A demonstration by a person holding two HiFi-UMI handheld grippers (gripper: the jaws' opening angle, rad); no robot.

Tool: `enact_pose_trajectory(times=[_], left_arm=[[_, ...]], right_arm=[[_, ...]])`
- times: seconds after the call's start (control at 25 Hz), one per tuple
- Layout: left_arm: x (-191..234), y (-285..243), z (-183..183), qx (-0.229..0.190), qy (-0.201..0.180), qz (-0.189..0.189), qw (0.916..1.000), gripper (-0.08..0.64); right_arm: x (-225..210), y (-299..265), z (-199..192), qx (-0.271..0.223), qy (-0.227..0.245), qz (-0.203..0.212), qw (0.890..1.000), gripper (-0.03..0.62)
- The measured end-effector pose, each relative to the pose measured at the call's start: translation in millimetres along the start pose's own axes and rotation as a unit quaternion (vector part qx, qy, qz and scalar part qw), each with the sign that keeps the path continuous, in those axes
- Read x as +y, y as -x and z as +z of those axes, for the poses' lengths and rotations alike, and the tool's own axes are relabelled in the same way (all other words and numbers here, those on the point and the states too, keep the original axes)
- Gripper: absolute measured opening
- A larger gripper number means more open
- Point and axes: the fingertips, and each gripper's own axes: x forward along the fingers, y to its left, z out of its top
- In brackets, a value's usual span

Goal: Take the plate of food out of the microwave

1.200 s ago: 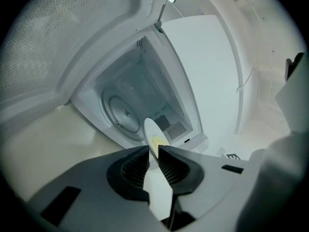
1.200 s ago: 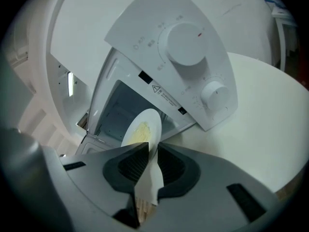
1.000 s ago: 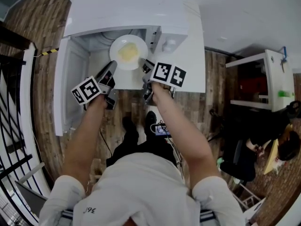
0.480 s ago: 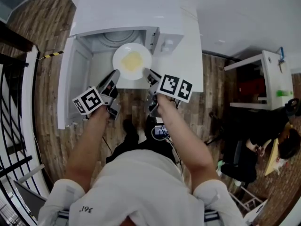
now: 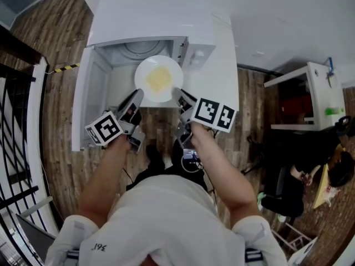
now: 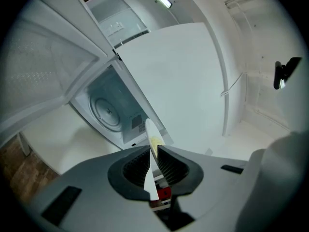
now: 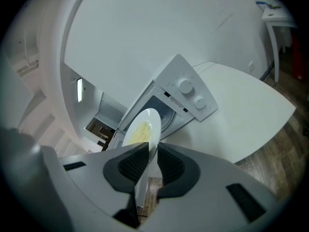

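I've got the plate (image 5: 172, 65) of food (image 5: 159, 78) clamped by its rim between the fingers of my left gripper (image 5: 137, 95), which just closed tighter, and of my right gripper (image 5: 181, 97), looks clear of the open microwave (image 5: 150, 21) beyond them, only set-down left.

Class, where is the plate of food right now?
Head view, centre: the plate is held before the open microwave, left gripper and right gripper clamping its rim.

Open microwave (image 5: 150, 15) on white table (image 5: 223, 85)
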Motion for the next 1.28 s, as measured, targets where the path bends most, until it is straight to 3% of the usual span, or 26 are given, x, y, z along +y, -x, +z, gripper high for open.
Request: enact_pose_trajectory(times=[0.16,0.4,0.84,1.28], left_arm=[[-22.4,7.3,2.3,-0.005,0.001,-0.021,0.9998,0.054],[-31.7,21.3,3.8,0.001,-0.002,0.01,1.0,0.054],[-54.0,17.1,21.5,-0.014,-0.008,-0.026,0.9995,0.054],[-82.0,-33.6,86.0,-0.027,-0.056,-0.049,0.9969,0.054]], right_arm=[[13.1,13.4,1.5,-0.003,0.004,0.009,1.0,0.06],[28.1,28.3,6.6,-0.006,0.008,0.018,1.0,0.06],[49.2,34.6,25.9,-0.025,0.027,0.03,0.999,0.055],[78.9,13.6,101.5,-0.057,0.05,0.044,0.996,0.054]])
